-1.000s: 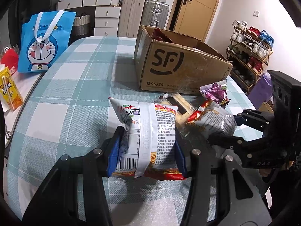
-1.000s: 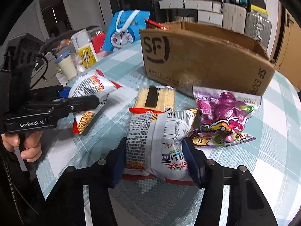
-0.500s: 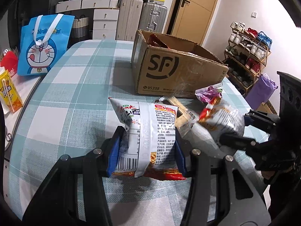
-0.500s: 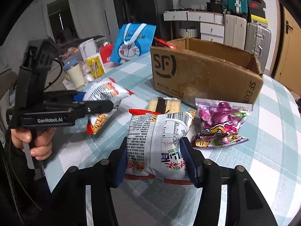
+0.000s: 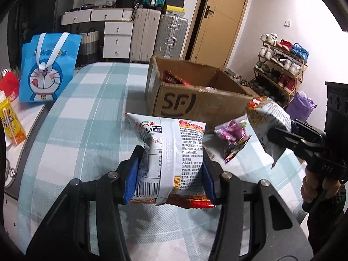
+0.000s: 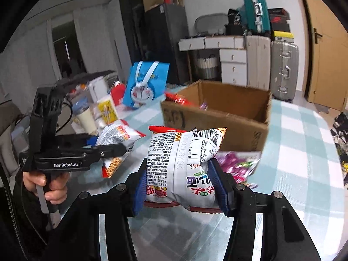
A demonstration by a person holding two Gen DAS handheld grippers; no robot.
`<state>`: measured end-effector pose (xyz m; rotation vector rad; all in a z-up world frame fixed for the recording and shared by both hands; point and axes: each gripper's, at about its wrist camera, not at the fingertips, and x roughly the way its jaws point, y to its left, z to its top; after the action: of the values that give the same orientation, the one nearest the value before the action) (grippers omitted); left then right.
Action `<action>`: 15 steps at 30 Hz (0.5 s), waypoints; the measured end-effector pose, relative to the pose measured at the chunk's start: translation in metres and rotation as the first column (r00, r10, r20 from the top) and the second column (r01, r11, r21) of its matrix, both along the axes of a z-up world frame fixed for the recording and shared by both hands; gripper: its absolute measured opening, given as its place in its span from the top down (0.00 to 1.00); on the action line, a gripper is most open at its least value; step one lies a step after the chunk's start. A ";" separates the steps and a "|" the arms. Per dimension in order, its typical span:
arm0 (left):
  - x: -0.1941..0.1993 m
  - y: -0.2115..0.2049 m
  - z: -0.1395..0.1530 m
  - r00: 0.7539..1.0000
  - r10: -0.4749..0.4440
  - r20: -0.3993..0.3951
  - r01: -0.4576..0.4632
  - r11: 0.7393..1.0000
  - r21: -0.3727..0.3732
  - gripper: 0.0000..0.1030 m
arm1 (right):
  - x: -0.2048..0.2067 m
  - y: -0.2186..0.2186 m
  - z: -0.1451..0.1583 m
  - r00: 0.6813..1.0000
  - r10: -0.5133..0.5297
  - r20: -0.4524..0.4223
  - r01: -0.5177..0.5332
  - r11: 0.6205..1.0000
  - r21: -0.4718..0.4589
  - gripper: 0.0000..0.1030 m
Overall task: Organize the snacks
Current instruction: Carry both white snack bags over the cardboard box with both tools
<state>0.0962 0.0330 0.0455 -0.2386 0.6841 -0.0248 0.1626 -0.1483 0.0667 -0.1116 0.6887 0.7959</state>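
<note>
Gripping one noodle packet (image 5: 171,158) in the left hand-held gripper (image 5: 170,174) and another packet (image 6: 184,167) in the right hand-held gripper (image 6: 180,187), the person is carrying both above the table (image 5: 87,113) and should be clearing the cardboard box (image 5: 195,102) rim before releasing.

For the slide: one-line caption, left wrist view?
Left gripper clamps a noodle snack bag before the cardboard box.
</note>
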 end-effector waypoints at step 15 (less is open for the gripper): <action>0.027 -0.017 0.051 0.995 -0.042 0.091 0.042 0.999 -0.002 0.55 | 0.034 -0.019 0.047 0.983 -0.170 0.068 0.166 0.985 0.055 0.48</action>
<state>0.1233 0.0159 0.0967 -0.2257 0.5979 -0.0766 0.1970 -0.1678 0.1140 -0.0367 0.6010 0.6431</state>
